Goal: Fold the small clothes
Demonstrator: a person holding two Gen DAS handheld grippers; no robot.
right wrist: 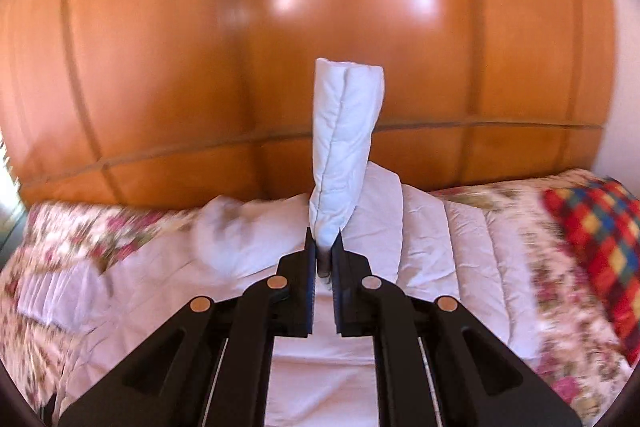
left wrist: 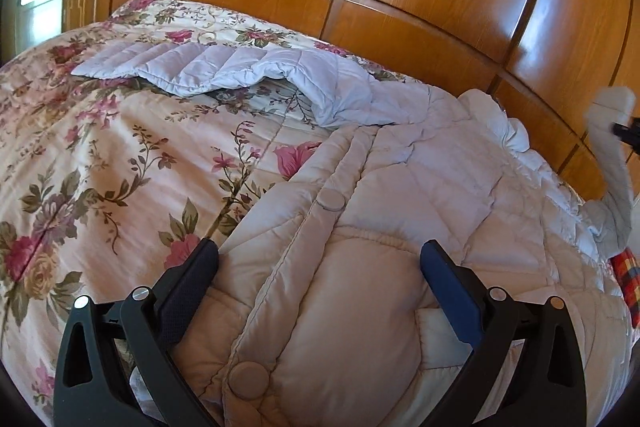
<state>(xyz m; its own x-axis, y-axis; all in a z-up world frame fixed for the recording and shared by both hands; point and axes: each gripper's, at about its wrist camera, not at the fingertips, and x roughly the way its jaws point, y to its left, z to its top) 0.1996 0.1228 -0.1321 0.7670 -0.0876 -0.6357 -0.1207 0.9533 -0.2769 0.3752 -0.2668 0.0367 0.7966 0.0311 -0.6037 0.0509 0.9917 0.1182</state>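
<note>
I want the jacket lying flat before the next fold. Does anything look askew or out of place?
Yes. The right gripper is shut on one sleeve, holding it up off the bed. The other sleeve lies stretched out sideways on the floral bedspread, unfolded. The left gripper is open over the jacket body.

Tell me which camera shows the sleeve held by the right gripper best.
The right wrist view: the sleeve stands centred, pinched in the shut right gripper. The left wrist view shows only a small, blurred piece of that sleeve lifted at its right edge, beyond the jacket.
</note>
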